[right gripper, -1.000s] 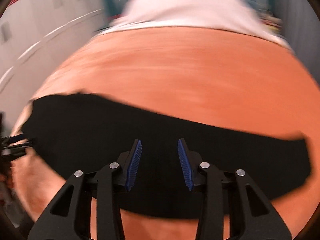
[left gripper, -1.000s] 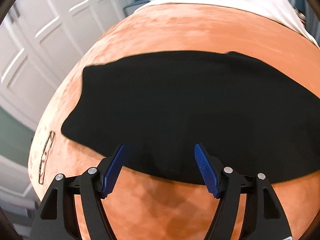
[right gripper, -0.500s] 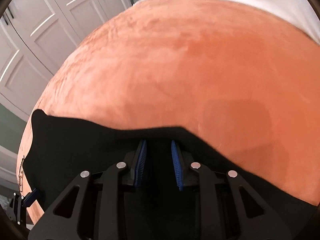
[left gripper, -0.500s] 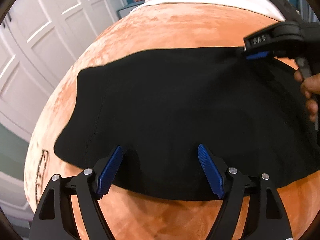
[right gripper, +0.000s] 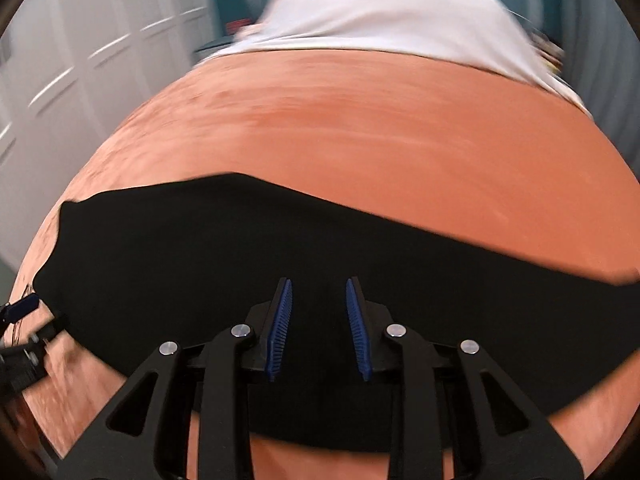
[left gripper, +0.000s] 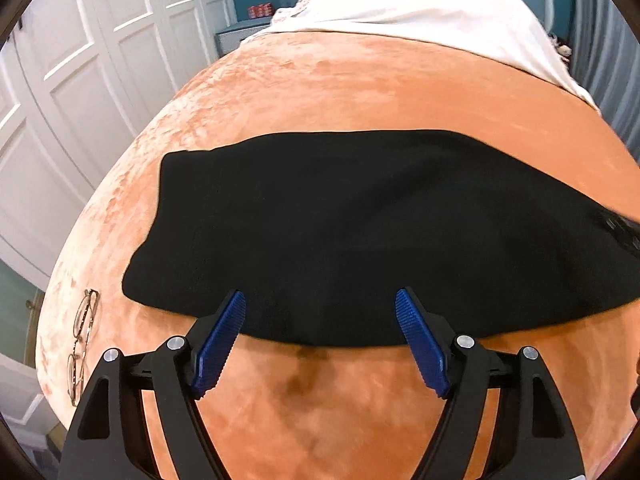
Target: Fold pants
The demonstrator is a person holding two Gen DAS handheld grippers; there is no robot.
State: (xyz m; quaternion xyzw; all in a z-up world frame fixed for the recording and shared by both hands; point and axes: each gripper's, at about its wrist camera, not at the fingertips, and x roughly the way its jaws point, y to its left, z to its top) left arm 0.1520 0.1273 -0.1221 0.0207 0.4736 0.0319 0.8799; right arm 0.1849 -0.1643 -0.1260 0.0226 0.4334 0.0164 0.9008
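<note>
Black pants (left gripper: 360,220) lie flat as a long band across the orange bed cover (left gripper: 360,92). My left gripper (left gripper: 320,294) hangs open and wide over their near edge, with nothing between its blue pads (left gripper: 218,344). In the right wrist view, which is blurred by motion, the pants (right gripper: 200,260) fill the lower half. My right gripper (right gripper: 318,281) hovers above their middle. Its jaws stand narrow and are opening, with no cloth pinched between them. The left gripper's blue pad (right gripper: 22,307) shows at the left edge of that view.
A pair of glasses (left gripper: 82,344) lies on the cover near the bed's left edge. White bedding (left gripper: 420,12) covers the far end of the bed. White closet doors (left gripper: 80,80) stand to the left.
The right gripper has left the pants' far edge and swung back over their middle. My left gripper has drawn back and up, so the pants' near edge lies farther from its fingers.
</note>
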